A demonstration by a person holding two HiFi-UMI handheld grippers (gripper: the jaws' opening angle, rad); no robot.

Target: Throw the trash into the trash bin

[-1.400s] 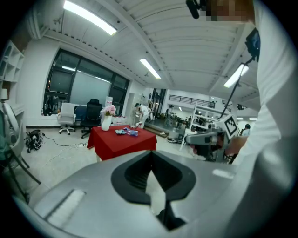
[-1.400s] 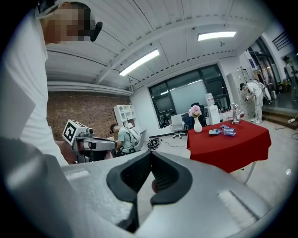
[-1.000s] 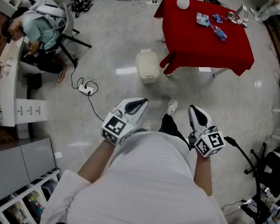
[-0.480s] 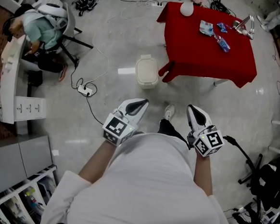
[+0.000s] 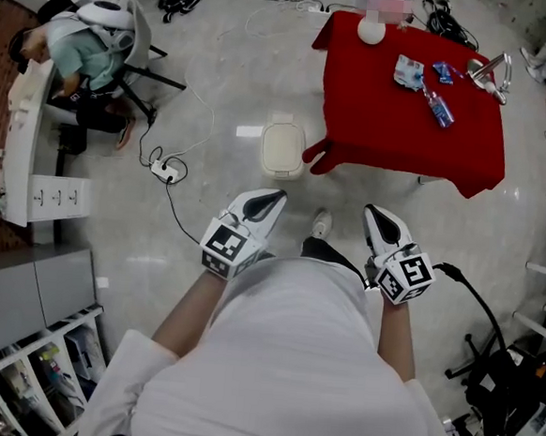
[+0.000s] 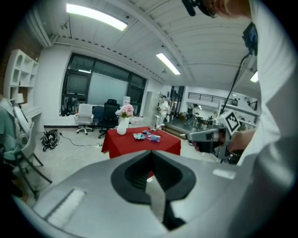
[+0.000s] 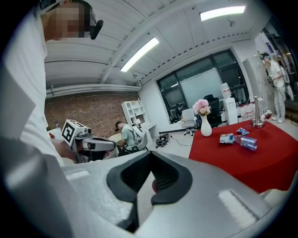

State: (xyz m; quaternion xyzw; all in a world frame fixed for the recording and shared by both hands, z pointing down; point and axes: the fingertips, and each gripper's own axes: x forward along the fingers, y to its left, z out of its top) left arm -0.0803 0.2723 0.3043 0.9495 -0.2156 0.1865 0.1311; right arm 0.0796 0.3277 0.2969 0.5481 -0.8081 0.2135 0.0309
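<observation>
Open office floor: red-draped surface [image 5: 402,128] carries wrappers [image 5: 409,73] and a bottle [image 5: 440,110]; white trash bin [image 5: 283,150] stands just beside it. The left tongs [image 5: 273,196] and right tongs [image 5: 375,212] are closed and empty, held ahead, judged awaiting pickup.

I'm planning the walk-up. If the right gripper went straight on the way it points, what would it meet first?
Probably the near side of the red-clothed table. Only bare floor shows between it and the right gripper, whose jaws are shut and empty. Depth is hard to judge.
</observation>
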